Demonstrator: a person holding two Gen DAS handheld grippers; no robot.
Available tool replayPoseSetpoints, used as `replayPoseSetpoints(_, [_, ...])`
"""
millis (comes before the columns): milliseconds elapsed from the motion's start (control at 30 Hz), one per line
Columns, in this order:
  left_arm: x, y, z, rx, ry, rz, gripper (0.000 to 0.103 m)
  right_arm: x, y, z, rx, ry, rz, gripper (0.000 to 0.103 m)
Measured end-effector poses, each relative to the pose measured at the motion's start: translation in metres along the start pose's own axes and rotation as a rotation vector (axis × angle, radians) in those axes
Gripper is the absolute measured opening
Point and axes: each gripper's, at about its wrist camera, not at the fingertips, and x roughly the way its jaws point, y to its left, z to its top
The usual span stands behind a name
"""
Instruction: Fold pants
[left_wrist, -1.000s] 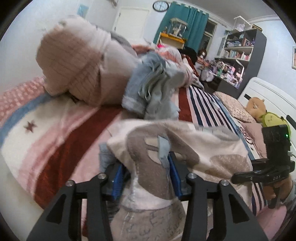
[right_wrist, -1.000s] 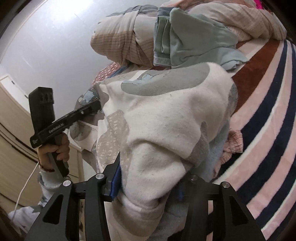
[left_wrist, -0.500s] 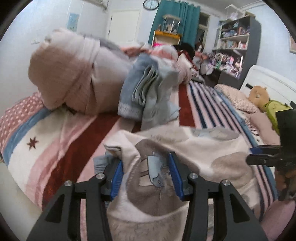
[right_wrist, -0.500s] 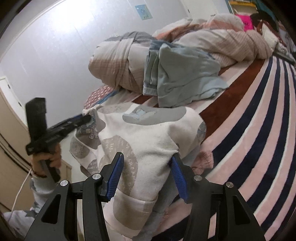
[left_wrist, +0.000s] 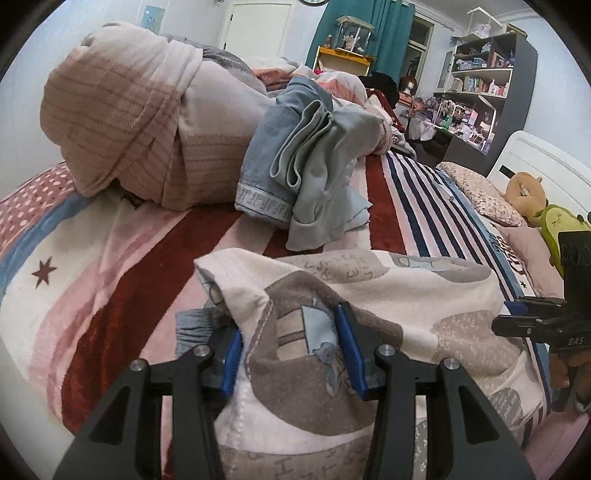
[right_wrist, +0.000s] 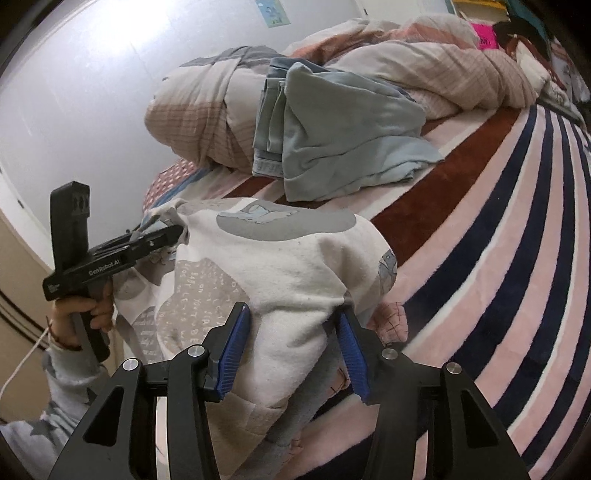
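Pants lowered toward the striped blanket, both corners gripped

The pants now droop lower over the blanket, blue clothes pile at twelve o'clock; left gripper and right gripper each stay clamped on bunched fabric, so laying flat comes next

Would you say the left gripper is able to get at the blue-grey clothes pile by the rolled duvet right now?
Probably not: the left gripper is clamped on the patterned pants, so its jaws are full, though nothing lies between it and the clothes pile.
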Motion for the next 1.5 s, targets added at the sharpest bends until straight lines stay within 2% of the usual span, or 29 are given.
replayPoseSetpoints(333, [-0.029, -0.016, -0.003, 0.019, -0.001, 0.067, 0.043, -0.015, 0.013, -0.004, -0.009, 0.011, 0.003, 0.045])
replayPoseSetpoints(433, [-0.043, -0.022, -0.005, 0.017, -0.009, 0.084, 0.052, -0.025, 0.02, -0.008, -0.029, 0.008, 0.01, 0.052])
replayPoseSetpoints(567, [-0.064, -0.035, -0.009, 0.028, -0.032, 0.112, 0.063, -0.042, 0.027, -0.015, -0.052, -0.002, 0.019, 0.055])
replayPoseSetpoints(633, [-0.074, -0.045, -0.011, 0.037, -0.042, 0.119, 0.066, -0.051, 0.029, -0.019, -0.063, -0.008, 0.023, 0.061])
replayPoseSetpoints(700, [-0.083, -0.058, -0.013, 0.059, -0.051, 0.131, 0.068, -0.062, 0.031, -0.024, -0.077, -0.017, 0.022, 0.062])
replayPoseSetpoints(833, [-0.098, -0.091, -0.02, 0.093, -0.079, 0.134, 0.071, -0.087, 0.031, -0.04, -0.093, -0.038, 0.019, 0.074])
replayPoseSetpoints(900, [-0.103, -0.114, -0.023, 0.118, -0.104, 0.13, 0.08, -0.099, 0.027, -0.048, -0.09, -0.048, 0.013, 0.074])
replayPoseSetpoints(967, [-0.107, -0.136, -0.025, 0.138, -0.125, 0.12, 0.08, -0.11, 0.022, -0.056, -0.079, -0.064, 0.006, 0.074])
replayPoseSetpoints(1067, [-0.111, -0.17, -0.027, 0.157, -0.171, 0.085, 0.081, -0.133, 0.01, -0.07, -0.069, -0.096, -0.033, 0.075])
replayPoseSetpoints(1133, [-0.111, -0.196, -0.028, 0.179, -0.212, 0.063, 0.085, -0.153, -0.001, -0.084, -0.066, -0.135, -0.094, 0.077])
replayPoseSetpoints(1167, [-0.112, -0.211, -0.029, 0.193, -0.243, 0.049, 0.088, -0.162, -0.005, -0.09, -0.063, -0.154, -0.119, 0.078])
replayPoseSetpoints(1233, [-0.11, -0.237, -0.032, 0.213, -0.289, 0.014, 0.09, -0.186, -0.016, -0.105, -0.053, -0.211, -0.169, 0.087])
replayPoseSetpoints(1333, [-0.105, -0.275, -0.037, 0.224, -0.34, -0.043, 0.09, -0.217, -0.028, -0.123, -0.043, -0.284, -0.24, 0.088])
replayPoseSetpoints(1433, [-0.099, -0.308, -0.044, 0.247, -0.363, -0.091, 0.091, -0.25, -0.039, -0.147, -0.03, -0.374, -0.342, 0.099])
replayPoseSetpoints(1500, [-0.096, -0.324, -0.049, 0.258, -0.37, -0.11, 0.092, -0.264, -0.045, -0.159, -0.022, -0.413, -0.391, 0.1])
